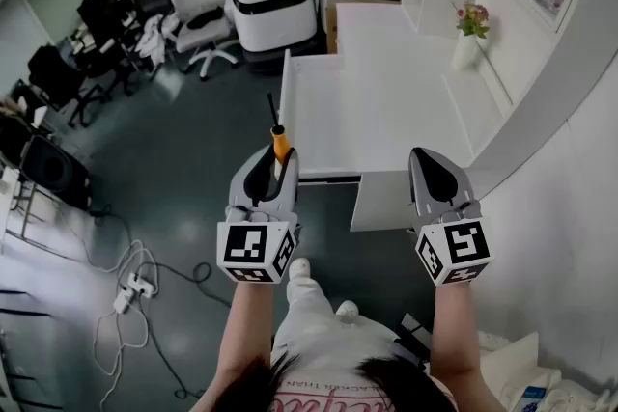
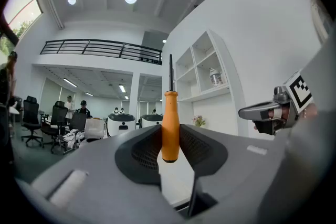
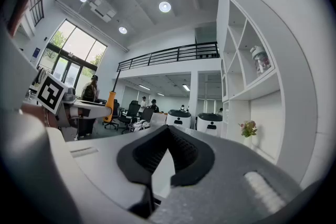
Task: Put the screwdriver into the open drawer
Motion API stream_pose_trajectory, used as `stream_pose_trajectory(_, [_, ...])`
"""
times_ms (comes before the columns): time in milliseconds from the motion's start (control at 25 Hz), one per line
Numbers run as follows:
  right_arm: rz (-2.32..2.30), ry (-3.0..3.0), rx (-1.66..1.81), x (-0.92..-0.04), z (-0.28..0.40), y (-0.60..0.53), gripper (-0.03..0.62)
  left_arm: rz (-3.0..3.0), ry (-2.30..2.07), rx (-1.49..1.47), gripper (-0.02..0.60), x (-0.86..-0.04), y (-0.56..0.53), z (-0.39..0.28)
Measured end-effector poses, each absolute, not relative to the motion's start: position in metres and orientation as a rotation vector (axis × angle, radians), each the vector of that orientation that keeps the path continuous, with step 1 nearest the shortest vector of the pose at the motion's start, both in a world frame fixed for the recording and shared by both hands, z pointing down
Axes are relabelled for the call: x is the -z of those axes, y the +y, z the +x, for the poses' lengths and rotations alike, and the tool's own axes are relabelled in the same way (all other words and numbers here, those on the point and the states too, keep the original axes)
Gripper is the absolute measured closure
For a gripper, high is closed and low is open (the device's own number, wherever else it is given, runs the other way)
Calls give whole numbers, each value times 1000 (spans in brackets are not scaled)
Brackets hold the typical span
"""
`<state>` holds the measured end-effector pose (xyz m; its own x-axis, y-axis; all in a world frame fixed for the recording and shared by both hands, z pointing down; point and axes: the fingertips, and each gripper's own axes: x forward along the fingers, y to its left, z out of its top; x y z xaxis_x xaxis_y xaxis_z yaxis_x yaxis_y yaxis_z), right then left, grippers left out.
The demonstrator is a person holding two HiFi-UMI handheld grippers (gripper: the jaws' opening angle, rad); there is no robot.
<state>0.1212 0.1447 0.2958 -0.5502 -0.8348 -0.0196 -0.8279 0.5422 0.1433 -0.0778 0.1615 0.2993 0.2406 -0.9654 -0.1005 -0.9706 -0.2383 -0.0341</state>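
The left gripper [image 1: 271, 169] clamps the orange-handled screwdriver [image 1: 280, 146] upright, just off the white counter [image 1: 386, 82]; the right gripper [image 1: 430, 164], jaws together and empty, hangs by the open drawer [image 1: 381, 203].

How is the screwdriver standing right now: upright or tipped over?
Upright. The left gripper is shut on the orange handle of the screwdriver, and its dark shaft points straight up above the jaws.
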Motion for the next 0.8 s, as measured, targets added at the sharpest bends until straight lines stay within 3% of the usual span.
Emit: stream_pose_trajectory(800, [1489,-2705,218,-301,121,117,592,-2399,1894,-113,453,-306,130,-87])
